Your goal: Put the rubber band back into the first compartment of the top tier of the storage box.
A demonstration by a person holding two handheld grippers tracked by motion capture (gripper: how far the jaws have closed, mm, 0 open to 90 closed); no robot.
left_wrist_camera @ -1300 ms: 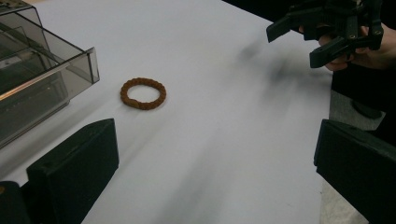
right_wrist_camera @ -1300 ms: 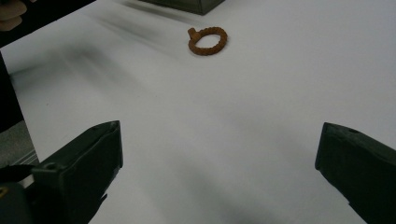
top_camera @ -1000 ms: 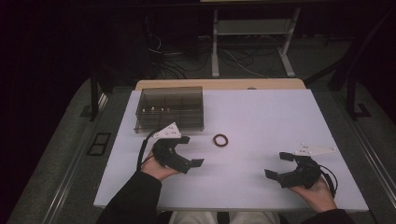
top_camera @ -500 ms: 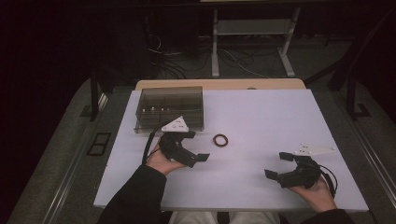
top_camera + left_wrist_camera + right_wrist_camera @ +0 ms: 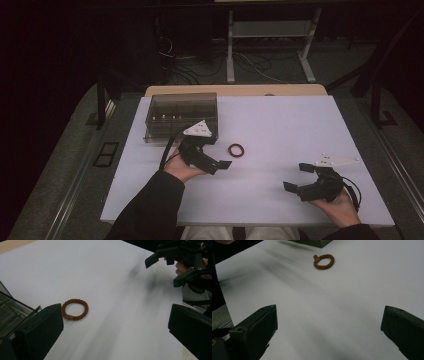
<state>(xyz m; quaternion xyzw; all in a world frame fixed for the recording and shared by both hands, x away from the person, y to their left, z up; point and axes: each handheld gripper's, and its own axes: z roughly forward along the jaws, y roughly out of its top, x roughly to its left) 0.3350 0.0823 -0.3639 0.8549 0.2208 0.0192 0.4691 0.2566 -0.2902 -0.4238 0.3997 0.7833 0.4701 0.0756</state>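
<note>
Looks like a lab or test room: dim, white counter (image 5: 280, 125), loose cables (image 5: 185, 70) on the far floor, metal stand legs (image 5: 231, 50).

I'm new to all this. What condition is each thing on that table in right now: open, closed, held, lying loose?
Left gripper: jaws open, holding nothing, beside the ring.
Right gripper: jaws open, holding nothing, near the table's right front.
Brown braided ring: lying flat and loose on the table, untouched.
Clear compartment box: sitting at the table's back left; lid looks closed, contents too small to tell.
White table: bare apart from these.
</note>
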